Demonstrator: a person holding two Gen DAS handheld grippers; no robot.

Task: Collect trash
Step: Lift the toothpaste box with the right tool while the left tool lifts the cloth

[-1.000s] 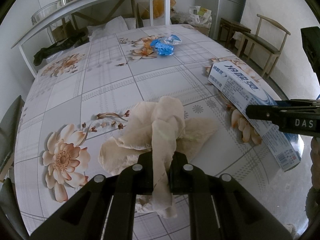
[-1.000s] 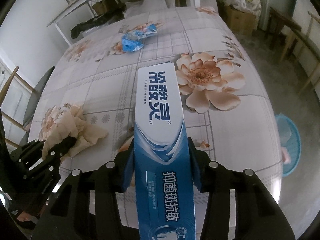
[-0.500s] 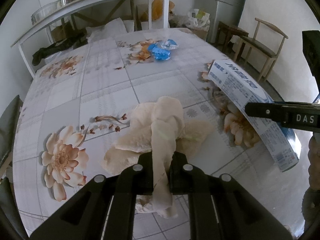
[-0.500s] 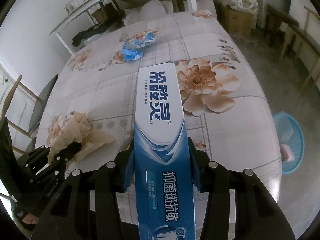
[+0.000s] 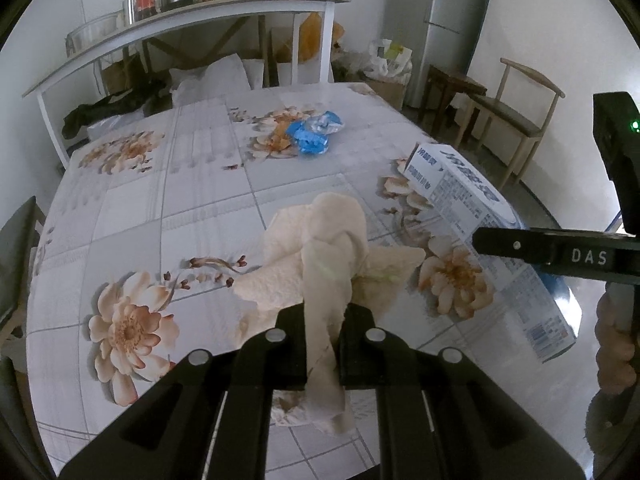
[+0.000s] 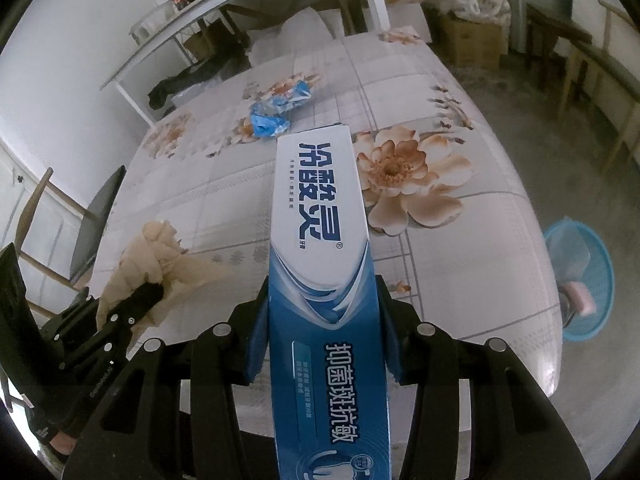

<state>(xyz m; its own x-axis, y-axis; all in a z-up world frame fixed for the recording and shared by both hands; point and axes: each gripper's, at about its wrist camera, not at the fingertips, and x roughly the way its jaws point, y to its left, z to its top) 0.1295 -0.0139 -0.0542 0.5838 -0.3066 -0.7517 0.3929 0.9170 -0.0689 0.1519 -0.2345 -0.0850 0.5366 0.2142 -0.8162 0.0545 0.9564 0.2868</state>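
Note:
My left gripper (image 5: 324, 316) is shut on a crumpled beige paper towel (image 5: 332, 248), which hangs lifted above the flowered table (image 5: 160, 208). The same towel (image 6: 160, 256) and left gripper (image 6: 154, 290) show at the lower left of the right wrist view. My right gripper (image 6: 322, 296) is shut on a long blue and white toothpaste box (image 6: 316, 208), held above the table's near right side. From the left wrist view that box (image 5: 464, 200) sticks out past a black finger (image 5: 520, 246). A crumpled blue plastic wrapper (image 5: 314, 136) (image 6: 276, 114) lies on the far part of the table.
A blue mesh bin (image 6: 580, 276) stands on the floor right of the table. Wooden chairs (image 5: 516, 108) stand at the right and a dark chair (image 6: 94, 220) at the left. A white shelf with jars (image 5: 180, 16) runs behind the table. A hand (image 5: 616, 344) grips the right tool.
The left gripper has risen with the paper towel, lifting it off the tablecloth. The right gripper still holds the box, tilted slightly, with more of the room and the blue bin in view.

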